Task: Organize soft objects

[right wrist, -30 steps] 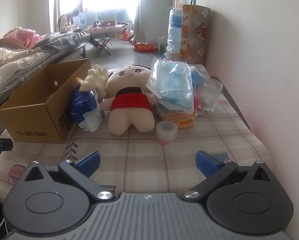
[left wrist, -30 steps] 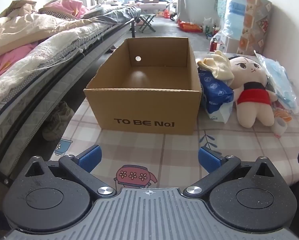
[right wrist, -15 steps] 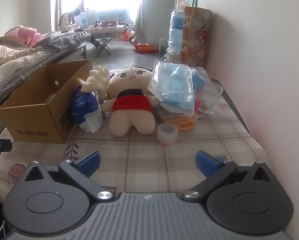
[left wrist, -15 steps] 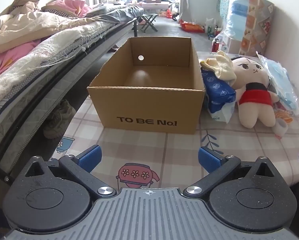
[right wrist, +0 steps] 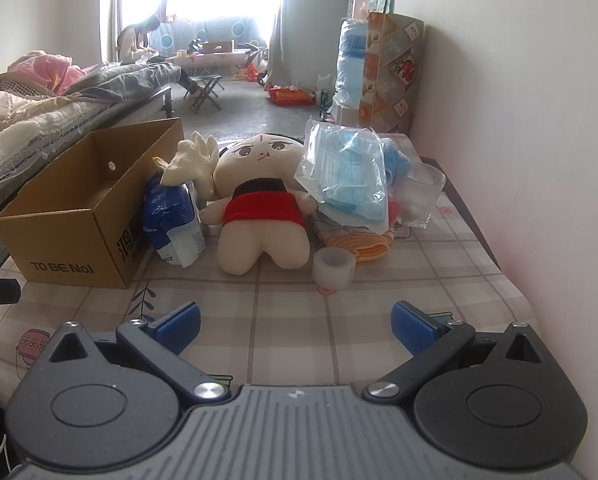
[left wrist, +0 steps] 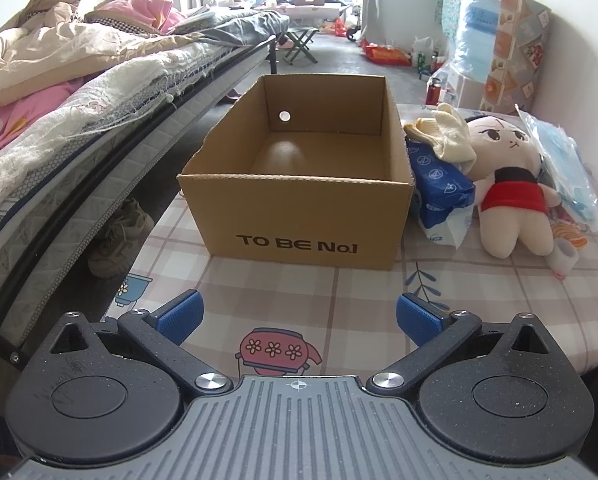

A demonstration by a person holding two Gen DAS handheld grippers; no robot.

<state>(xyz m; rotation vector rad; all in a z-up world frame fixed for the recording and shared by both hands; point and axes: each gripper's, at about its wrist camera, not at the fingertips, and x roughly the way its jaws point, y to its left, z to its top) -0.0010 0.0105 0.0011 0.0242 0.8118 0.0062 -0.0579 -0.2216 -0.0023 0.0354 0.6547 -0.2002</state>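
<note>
A checked tablecloth (left wrist: 339,292) fills the lower middle of the left wrist view, a bed (left wrist: 79,92) running up the left edge. The left gripper (left wrist: 298,316) sits at the bottom, jaws spread wide, nothing between them. Dead centre stands the cardboard box (left wrist: 299,220), empty, and it looms a touch larger than a second ago, so this hand is easing toward it. Right of the box: a blue tissue pack (left wrist: 439,184), cream gloves (left wrist: 447,136) on top, then the doll (left wrist: 507,184).

Over to the right wrist view: same cloth, white wall up the right side. The right gripper (right wrist: 295,322) is also wide open and empty, and the doll (right wrist: 263,208) at centre has crept closer. Beside it a bag of masks (right wrist: 347,172), a glass (right wrist: 419,196), a tape roll (right wrist: 334,268), and what may be an orange cloth (right wrist: 359,246), half buried. Nothing packed yet; the doll looks the likely first pick.
</note>
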